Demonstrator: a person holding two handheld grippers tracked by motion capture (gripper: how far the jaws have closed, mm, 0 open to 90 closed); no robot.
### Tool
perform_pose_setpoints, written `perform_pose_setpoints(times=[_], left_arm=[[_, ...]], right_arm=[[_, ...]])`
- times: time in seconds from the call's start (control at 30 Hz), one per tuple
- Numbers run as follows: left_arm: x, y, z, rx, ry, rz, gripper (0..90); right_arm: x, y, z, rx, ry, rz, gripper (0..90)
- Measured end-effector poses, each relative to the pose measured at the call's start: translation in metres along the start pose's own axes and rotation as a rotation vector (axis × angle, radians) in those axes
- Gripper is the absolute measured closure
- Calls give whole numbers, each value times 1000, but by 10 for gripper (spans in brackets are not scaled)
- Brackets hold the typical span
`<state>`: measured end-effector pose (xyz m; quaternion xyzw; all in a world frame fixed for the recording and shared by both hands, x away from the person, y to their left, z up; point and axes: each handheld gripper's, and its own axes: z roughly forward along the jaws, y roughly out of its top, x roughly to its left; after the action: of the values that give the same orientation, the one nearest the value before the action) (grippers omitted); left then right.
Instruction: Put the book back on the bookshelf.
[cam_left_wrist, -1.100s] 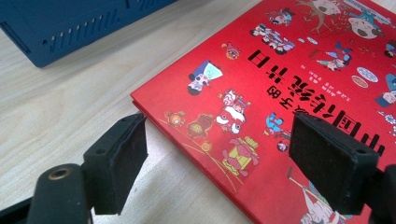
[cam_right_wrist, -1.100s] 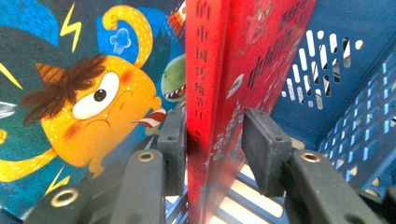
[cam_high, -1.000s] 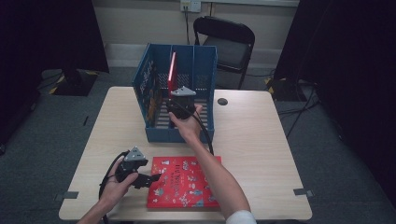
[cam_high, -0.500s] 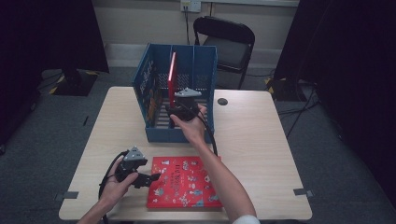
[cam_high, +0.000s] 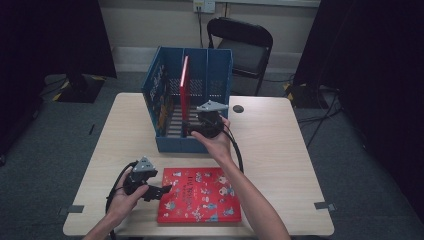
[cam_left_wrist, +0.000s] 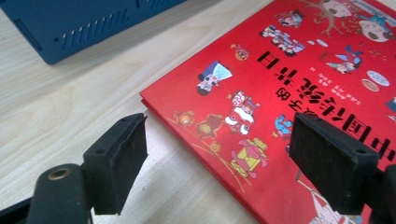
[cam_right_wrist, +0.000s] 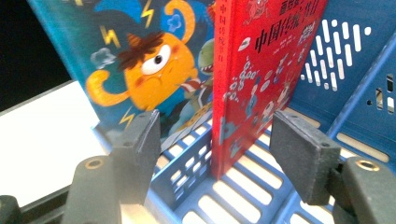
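i'm holding the right gripper (cam_high: 192, 131) at frame centre, jaws just opening wide off the upright red book (cam_high: 184, 92) in the blue crate (cam_high: 222, 80); the left gripper (cam_high: 167, 189), lower left, is gaping empty beside the flat red book (cam_high: 200, 196).

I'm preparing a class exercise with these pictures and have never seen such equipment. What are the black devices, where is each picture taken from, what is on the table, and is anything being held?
A person holds a hand-operated claw in each hand. The high view looks down on the table; the other two come from cameras riding on each claw.

On the table stand a blue rack, a small dark round thing and a flat red picture book. In the rack, a red book stands upright beside a blue monster book.

The left claw is open at the flat book's edge, gripping nothing. The right claw has just been opening; the upright red book stands between its jaws, no longer gripped.
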<state>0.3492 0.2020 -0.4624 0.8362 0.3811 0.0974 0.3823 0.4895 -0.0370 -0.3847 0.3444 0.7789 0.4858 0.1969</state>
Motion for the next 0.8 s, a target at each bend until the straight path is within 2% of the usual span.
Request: perform_pose_setpoints(times=[0.07,0.13,0.3,0.43,0.6,0.67,0.73,0.8], left_arm=[[0,0,0,-6,5,6,191],[0,0,-1,-11,9,1,179],[1,0,-2,-24,24,-5,167],[2,0,-3,-23,32,-11,167],[2,-1,-5,-37,44,-16,165],[3,-1,-5,-40,37,-12,178],[2,-1,-5,-55,36,-21,194],[2,-1,-5,-60,35,-22,194]], right_arm=[[0,-2,-12,-25,-3,-12,367],[-3,-5,-21,-37,17,5,370],[-6,-16,-43,-18,13,-23,377],[-8,-26,-62,-17,27,-21,380],[-4,-44,-83,15,40,-35,388],[-2,-51,-92,7,39,-35,427],[1,-59,-100,8,42,-44,426],[1,-69,-107,31,50,-44,424]])
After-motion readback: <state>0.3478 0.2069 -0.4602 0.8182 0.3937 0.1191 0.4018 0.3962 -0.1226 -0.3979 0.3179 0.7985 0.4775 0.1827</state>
